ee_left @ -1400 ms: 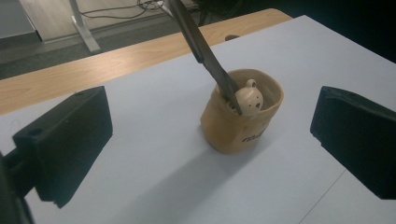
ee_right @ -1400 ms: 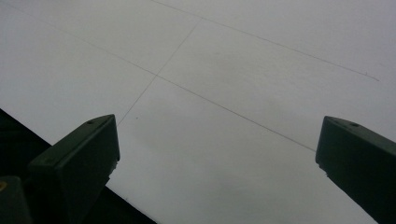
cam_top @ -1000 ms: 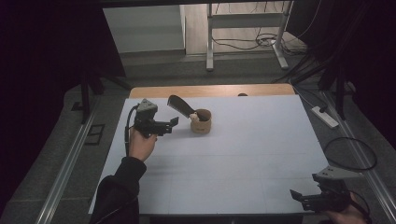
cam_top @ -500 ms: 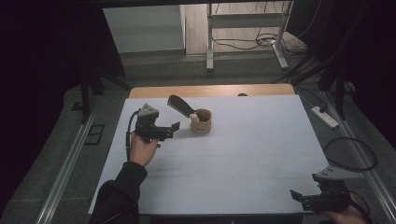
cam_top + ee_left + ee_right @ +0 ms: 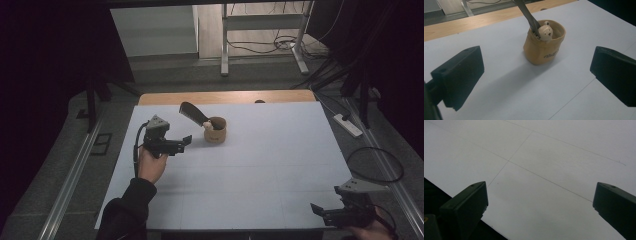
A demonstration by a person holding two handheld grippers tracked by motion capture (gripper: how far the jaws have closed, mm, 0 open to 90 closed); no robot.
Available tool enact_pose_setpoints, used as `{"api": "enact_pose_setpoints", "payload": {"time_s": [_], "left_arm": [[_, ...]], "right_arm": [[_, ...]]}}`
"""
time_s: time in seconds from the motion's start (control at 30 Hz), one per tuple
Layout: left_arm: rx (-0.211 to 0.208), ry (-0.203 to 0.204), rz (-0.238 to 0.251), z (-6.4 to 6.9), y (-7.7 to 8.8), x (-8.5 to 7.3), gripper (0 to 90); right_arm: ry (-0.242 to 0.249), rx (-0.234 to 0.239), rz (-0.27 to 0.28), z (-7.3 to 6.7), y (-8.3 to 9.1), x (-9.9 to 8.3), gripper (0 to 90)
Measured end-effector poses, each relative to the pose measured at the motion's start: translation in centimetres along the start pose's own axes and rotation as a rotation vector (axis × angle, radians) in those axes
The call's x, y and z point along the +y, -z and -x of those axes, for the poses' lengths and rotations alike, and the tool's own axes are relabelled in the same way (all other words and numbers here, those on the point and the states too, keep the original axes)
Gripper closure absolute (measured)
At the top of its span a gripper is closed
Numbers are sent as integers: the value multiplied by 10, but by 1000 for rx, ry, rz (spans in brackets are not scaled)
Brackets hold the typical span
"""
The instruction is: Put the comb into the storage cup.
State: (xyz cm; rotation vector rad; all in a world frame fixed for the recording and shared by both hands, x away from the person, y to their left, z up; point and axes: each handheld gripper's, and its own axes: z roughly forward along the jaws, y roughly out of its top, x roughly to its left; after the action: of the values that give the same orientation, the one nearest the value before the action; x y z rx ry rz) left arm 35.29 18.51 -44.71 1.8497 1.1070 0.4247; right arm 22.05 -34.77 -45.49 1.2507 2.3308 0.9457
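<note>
A tan cup (image 5: 216,133) (image 5: 543,47) stands upright on the white table top (image 5: 260,165), toward the back and left of centre. A small cream bear figure (image 5: 545,32) sits at its rim, and a dark flat tool (image 5: 192,113) (image 5: 527,15) leans out of it to the back left. My left gripper (image 5: 185,143) (image 5: 536,77) hovers open just left of the cup, jaws wide apart and pointing at it. My right gripper (image 5: 319,212) (image 5: 540,205) rests open at the table's front right corner, with bare table between its jaws.
A wooden strip (image 5: 225,96) runs along the table's far edge. A white power strip (image 5: 347,125) lies on the floor to the right, a cable loop (image 5: 375,165) near the right edge. Metal rails (image 5: 70,175) flank the table. A frame's legs (image 5: 225,45) stand beyond.
My left gripper has drawn back toward me and slightly left, away from the cup. The right gripper has stayed put.
</note>
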Motion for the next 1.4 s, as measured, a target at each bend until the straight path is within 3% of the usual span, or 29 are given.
{"api": "enact_pose_setpoints", "payload": {"time_s": [0.63, 1.07, 1.4], "left_arm": [[3, -5, -11, 7, 16, -13, 0], [2, -35, -19, 20, 27, -21, 0], [-9, -35, -26, 26, 34, -28, 0]], "right_arm": [[5, 0, 1, -1, 0, 0, 0], [8, -3, 3, -1, 1, 0, 0], [10, -6, 7, -1, 1, 0, 0]]}}
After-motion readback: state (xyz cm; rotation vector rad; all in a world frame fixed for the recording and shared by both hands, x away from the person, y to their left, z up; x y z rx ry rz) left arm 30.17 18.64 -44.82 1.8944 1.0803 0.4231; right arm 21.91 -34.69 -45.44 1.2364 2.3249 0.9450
